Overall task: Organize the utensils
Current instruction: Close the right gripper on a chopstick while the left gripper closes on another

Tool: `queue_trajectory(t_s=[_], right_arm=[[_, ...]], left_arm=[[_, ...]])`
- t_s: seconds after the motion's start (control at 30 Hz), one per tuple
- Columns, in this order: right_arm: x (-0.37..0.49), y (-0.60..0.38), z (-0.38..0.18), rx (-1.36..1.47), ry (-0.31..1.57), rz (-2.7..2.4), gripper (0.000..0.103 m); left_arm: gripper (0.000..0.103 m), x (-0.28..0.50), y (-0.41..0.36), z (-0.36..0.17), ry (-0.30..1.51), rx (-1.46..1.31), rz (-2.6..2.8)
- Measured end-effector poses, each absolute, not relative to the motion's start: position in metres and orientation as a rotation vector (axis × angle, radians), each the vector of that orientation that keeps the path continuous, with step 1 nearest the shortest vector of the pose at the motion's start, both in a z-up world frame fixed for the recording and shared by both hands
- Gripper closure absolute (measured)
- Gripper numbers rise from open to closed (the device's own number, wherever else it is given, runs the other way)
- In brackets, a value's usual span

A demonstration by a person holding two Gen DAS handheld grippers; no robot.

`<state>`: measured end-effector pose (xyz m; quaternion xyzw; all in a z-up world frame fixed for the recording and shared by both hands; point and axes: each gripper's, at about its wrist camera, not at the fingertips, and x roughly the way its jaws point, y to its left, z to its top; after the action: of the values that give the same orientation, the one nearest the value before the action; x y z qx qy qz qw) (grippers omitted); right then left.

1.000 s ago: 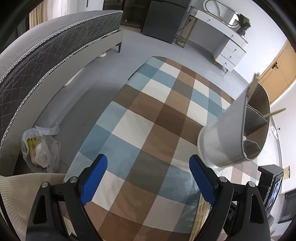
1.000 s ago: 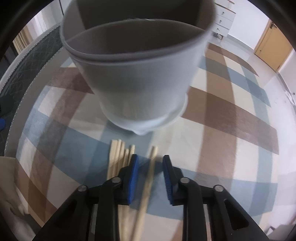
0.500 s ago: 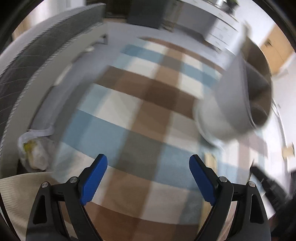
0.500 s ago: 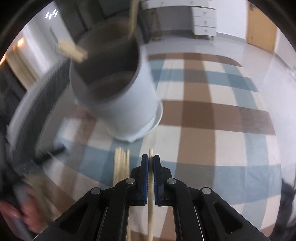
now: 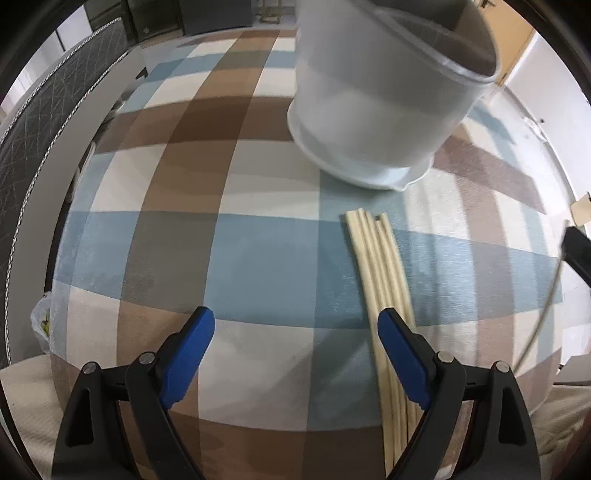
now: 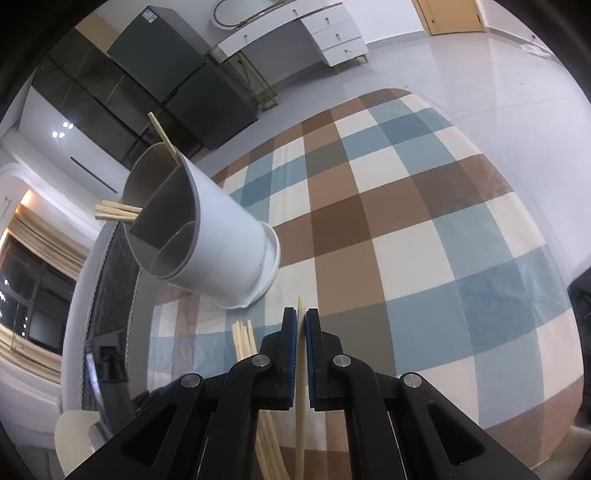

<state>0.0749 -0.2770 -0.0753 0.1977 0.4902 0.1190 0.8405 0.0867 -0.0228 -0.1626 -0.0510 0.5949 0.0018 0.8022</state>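
Observation:
A white utensil holder (image 6: 218,240) with grey dividers stands on the checked tablecloth (image 6: 406,236); it also shows in the left wrist view (image 5: 376,99). Several chopsticks (image 6: 118,212) stick out of its compartments. My right gripper (image 6: 301,325) is shut on one chopstick (image 6: 301,402) and holds it above the cloth. A bundle of several chopsticks (image 5: 384,280) lies on the cloth in front of the holder, also in the right wrist view (image 6: 245,339). My left gripper (image 5: 295,339) is open and empty, its right finger just over the bundle.
A dark quilted bed edge (image 5: 40,110) runs along the left of the table. A white dresser (image 6: 325,33) and dark cabinet (image 6: 177,62) stand at the far wall. A plastic bag (image 5: 42,317) lies on the floor at left.
My right gripper closed on one chopstick and lifted it up and back from the holder. My left gripper swung right, toward the chopstick bundle and the holder.

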Motion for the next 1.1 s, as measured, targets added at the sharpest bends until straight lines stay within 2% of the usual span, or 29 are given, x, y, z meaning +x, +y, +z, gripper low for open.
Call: queue_trajectory(t_s=[0.37,0.57,0.67,0.77,0.87,0.93,1.0,1.1], right_arm=[[0.071,-0.264,-0.066,0.351,0.994,0.279,0.099],[0.075,-0.263,-0.066,0.354,0.994,0.269,0.099],[0.079,-0.26,-0.073,0.362,1.029,0.279,0.099],[0.08,-0.256,-0.077,0.351,1.036,0.284,0.099],[0.081,-0.253,-0.075,0.349,1.029,0.294,0.099],[0.082,-0.251,-0.074,0.343,1.021,0.297,0.099],[0.084,-0.249,-0.073,0.332,1.014,0.297,0.099],[0.086,-0.248,-0.072,0.327,1.009,0.298,0.099]], left_arm=[[0.015,0.101,-0.031,-0.163,1.307,-0.048,0.022],[0.017,0.114,-0.023,-0.162,1.304,-0.097,0.025],[0.023,0.117,-0.022,-0.159,1.289,-0.11,0.026],[0.042,0.122,-0.028,-0.158,1.268,-0.07,0.039],[0.069,0.124,-0.033,-0.155,1.238,-0.084,0.026],[0.096,0.129,-0.036,-0.156,1.228,-0.081,0.02],[0.1,0.131,-0.04,-0.156,1.227,-0.099,-0.016],[0.101,0.131,-0.04,-0.152,1.204,-0.128,-0.067]])
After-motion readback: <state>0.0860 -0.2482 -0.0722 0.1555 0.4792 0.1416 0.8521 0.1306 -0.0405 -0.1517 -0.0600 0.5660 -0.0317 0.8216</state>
